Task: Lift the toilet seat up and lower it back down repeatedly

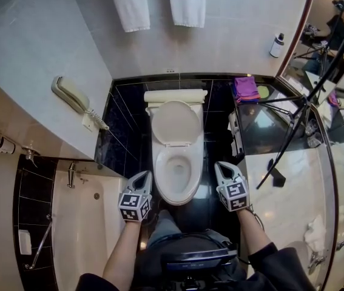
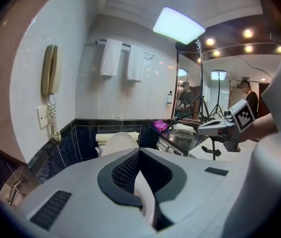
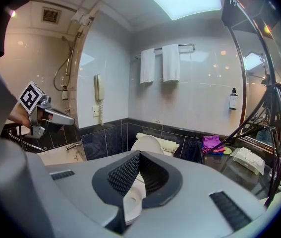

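The white glazed toilet bowl [image 1: 178,190] sits at centre on glossy black tile. Its smooth oval lid [image 1: 175,123] stands raised at 12 o'clock against the tank [image 1: 175,96]. Whether the toilet seat is up behind the lid or flat on the rim cannot be told. The left gripper [image 1: 142,176] hangs at 8 o'clock of the bowl and the right gripper [image 1: 221,166] at 4 o'clock, both clear of the porcelain. Each grey claw is clenched, its ribbed black pads [image 3: 124,175] meeting at the tips with nothing between them. Two white towels [image 1: 129,5] hang at 12 o'clock. A cream corded phone [image 1: 71,96] is mounted at 10 o'clock, and a folded purple cloth [image 1: 245,88] lies at 1 o'clock.
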Tool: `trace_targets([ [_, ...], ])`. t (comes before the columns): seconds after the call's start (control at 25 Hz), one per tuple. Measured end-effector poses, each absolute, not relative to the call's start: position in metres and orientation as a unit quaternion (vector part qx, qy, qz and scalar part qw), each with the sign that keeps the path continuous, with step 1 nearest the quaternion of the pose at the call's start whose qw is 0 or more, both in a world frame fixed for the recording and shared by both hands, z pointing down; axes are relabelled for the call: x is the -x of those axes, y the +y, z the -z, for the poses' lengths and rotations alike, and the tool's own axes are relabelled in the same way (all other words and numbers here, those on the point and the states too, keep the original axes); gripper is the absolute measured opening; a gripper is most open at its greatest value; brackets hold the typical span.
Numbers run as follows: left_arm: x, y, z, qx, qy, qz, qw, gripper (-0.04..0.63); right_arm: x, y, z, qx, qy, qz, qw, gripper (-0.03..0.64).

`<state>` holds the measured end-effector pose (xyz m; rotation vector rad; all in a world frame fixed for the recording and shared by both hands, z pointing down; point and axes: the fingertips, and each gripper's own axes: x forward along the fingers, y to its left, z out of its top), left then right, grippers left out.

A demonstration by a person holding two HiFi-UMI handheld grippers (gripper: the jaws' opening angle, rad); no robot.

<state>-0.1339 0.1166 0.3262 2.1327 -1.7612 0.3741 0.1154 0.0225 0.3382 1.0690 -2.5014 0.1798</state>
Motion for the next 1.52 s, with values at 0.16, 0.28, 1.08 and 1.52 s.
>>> trace_targets([
  [0.16,0.135,0.121,-0.323,-0.750,-0.626,-0.139,0.163,-0.003,-0.116,0.026,-0.342,-0.382,-0.898,-0.067,0.207,0.020],
  [0.28,0.135,0.124,-0.320,-0.748,-0.630,-0.141,0.154,-0.003,-0.115,0.030,-0.344,-0.379,-0.899,-0.066,0.211,0.020],
  [1.08,0.135,0.102,-0.359,-0.757,-0.616,-0.176,0.129,-0.002,-0.110,0.024,-0.455,-0.368,-0.867,-0.255,0.219,0.180],
  [1.52,0.138,0.066,-0.458,-0.768,-0.597,-0.190,0.131,-0.002,-0.119,0.039,-0.671,-0.400,-0.767,-0.426,0.266,0.239],
])
